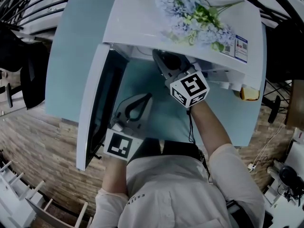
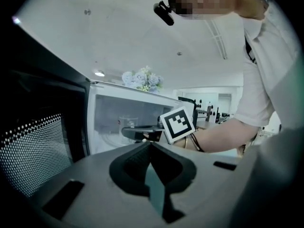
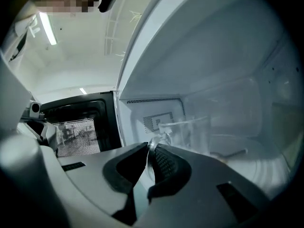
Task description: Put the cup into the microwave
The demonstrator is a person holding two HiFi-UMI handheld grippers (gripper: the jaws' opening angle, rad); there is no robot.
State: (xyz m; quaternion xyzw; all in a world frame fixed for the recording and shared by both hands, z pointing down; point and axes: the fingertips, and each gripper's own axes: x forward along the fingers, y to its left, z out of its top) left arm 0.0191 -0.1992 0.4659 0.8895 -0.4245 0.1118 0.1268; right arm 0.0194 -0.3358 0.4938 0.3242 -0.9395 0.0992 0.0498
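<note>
A clear glass cup [image 3: 190,133] hangs inside the white microwave's [image 1: 142,18] cavity, just above its floor. My right gripper [image 3: 150,147] is shut on the cup's handle and holds it there. In the head view the right gripper [image 1: 164,63] reaches into the opening and the cup is hidden. The left gripper view shows the cup [image 2: 127,124] faintly in the cavity, with the right gripper [image 2: 137,132] at it. My left gripper [image 2: 150,144] is shut with nothing in it, low in front of the open door [image 1: 102,103]; in the head view the left gripper [image 1: 145,99] points toward the microwave.
The door [image 2: 42,146] stands swung out to the left, its mesh window facing the left gripper. A bunch of pale flowers [image 1: 197,18] lies on the microwave's top. The microwave sits on a pale blue table [image 1: 66,56]. A glass turntable [image 3: 259,163] covers the cavity floor.
</note>
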